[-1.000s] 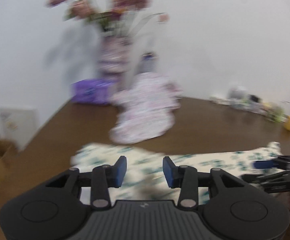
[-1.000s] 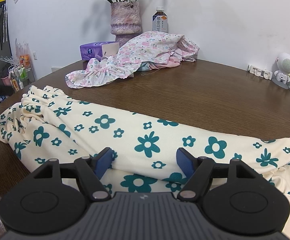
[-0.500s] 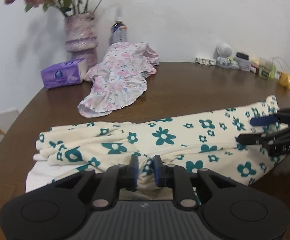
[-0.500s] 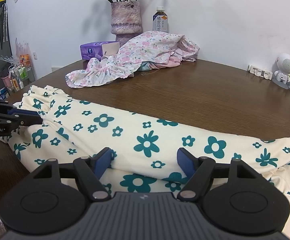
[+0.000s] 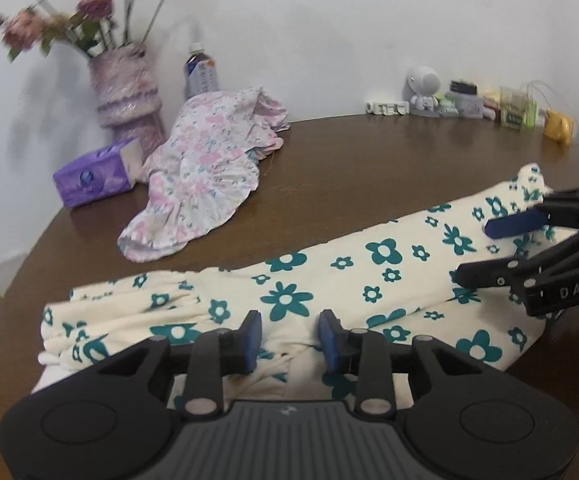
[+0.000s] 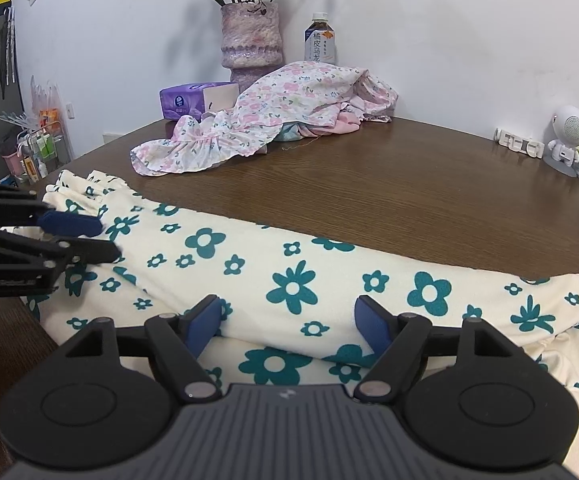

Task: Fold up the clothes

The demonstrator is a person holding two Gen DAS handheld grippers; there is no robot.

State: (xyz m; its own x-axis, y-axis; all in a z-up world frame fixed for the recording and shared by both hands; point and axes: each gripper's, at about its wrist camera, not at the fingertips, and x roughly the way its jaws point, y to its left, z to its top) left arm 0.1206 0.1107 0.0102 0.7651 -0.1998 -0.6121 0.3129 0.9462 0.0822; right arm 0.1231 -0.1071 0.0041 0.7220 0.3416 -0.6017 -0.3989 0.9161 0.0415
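Observation:
A cream garment with teal flowers (image 5: 329, 280) lies folded lengthwise in a long strip across the brown table (image 5: 369, 152); it also shows in the right wrist view (image 6: 289, 264). My left gripper (image 5: 289, 338) is open, its blue pads just above the strip's near edge at the left end. My right gripper (image 6: 289, 324) is open wide over the strip's near fold. Each gripper shows from the side in the other view: the right one (image 5: 501, 248) at the strip's right end, the left one (image 6: 85, 236) at its left end.
A pink floral garment (image 6: 273, 120) lies heaped at the back. Behind it stand a vase of flowers (image 6: 249, 40), a bottle (image 6: 320, 42) and a purple tissue box (image 6: 197, 98). A small white robot figure (image 6: 567, 136) and other small items line the far right edge.
My left gripper, shut on a pinch of the cream garment half a second ago, has opened and let it go. My right gripper has stayed open and still.

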